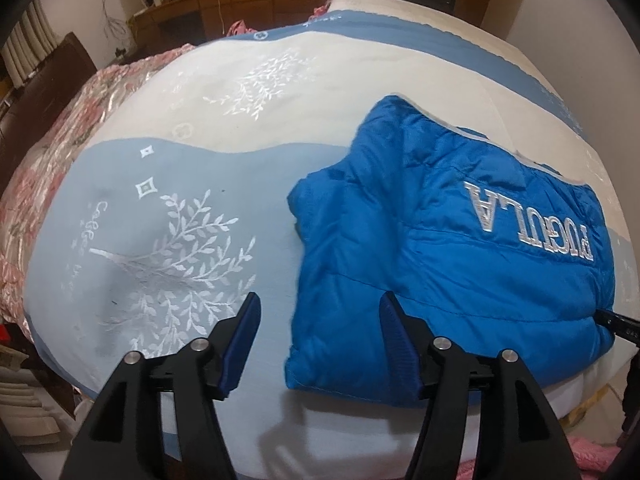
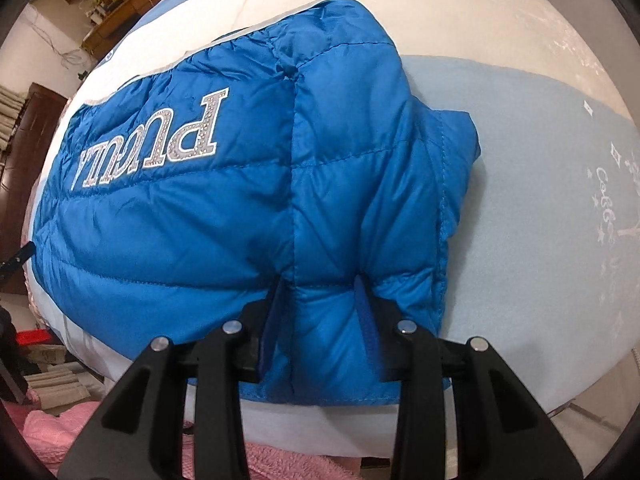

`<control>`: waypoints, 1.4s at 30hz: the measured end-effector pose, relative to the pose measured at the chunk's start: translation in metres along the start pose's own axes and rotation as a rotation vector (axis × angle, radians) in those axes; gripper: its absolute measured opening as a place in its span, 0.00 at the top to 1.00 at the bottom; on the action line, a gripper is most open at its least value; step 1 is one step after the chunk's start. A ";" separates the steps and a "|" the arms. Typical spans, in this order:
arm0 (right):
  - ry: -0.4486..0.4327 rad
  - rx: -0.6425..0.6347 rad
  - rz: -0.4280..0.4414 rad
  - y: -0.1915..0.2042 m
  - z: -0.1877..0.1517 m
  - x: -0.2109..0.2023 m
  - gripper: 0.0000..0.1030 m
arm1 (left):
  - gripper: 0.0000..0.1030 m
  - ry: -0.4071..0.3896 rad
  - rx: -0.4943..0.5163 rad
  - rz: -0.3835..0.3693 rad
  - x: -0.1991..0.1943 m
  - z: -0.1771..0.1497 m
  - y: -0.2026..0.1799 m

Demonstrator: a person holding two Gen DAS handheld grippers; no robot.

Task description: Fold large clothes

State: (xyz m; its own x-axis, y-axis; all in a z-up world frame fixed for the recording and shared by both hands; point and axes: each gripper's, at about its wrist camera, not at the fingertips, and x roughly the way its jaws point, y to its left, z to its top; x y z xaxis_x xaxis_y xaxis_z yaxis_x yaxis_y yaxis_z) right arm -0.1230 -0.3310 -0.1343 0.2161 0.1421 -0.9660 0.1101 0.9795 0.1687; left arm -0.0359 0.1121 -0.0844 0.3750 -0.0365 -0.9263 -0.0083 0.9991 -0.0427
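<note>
The blue puffer jacket (image 2: 240, 184) lies on the bed (image 1: 168, 216). The right gripper (image 2: 320, 300) has its jaws clamped on the jacket's near edge; the left gripper (image 1: 318, 312), jaws apart, hovers beside the jacket's other near corner.

A folded blue padded jacket (image 1: 448, 248) lies on the blue-and-white bedspread (image 1: 224, 120).

left cam: I see my left gripper (image 1: 318, 312) jaws wide apart, holding nothing | right finger (image 1: 394, 328) over jacket (image 1: 440, 248) left edge, left finger over bedsheet (image 1: 200, 128) | jacket folded, lies flat, silver lettering upside down | black tip of right gripper (image 1: 622, 326) at jacket's right edge
</note>
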 end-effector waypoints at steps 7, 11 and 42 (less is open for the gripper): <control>-0.001 0.020 0.008 -0.009 0.001 -0.002 0.65 | 0.30 0.037 0.009 -0.105 0.014 0.008 0.012; -0.004 0.035 0.014 -0.009 0.000 -0.002 0.65 | 0.26 0.084 -0.027 -0.215 0.033 0.013 0.025; 0.041 0.070 -0.021 -0.007 0.015 0.003 0.65 | 0.70 0.124 -0.250 -0.488 0.075 -0.010 0.035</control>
State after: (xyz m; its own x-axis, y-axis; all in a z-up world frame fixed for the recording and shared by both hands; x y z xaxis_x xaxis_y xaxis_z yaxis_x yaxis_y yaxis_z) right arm -0.1089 -0.3395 -0.1357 0.1731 0.1289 -0.9764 0.1821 0.9701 0.1603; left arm -0.0176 0.1446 -0.1596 0.2784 -0.5104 -0.8136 -0.0866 0.8303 -0.5505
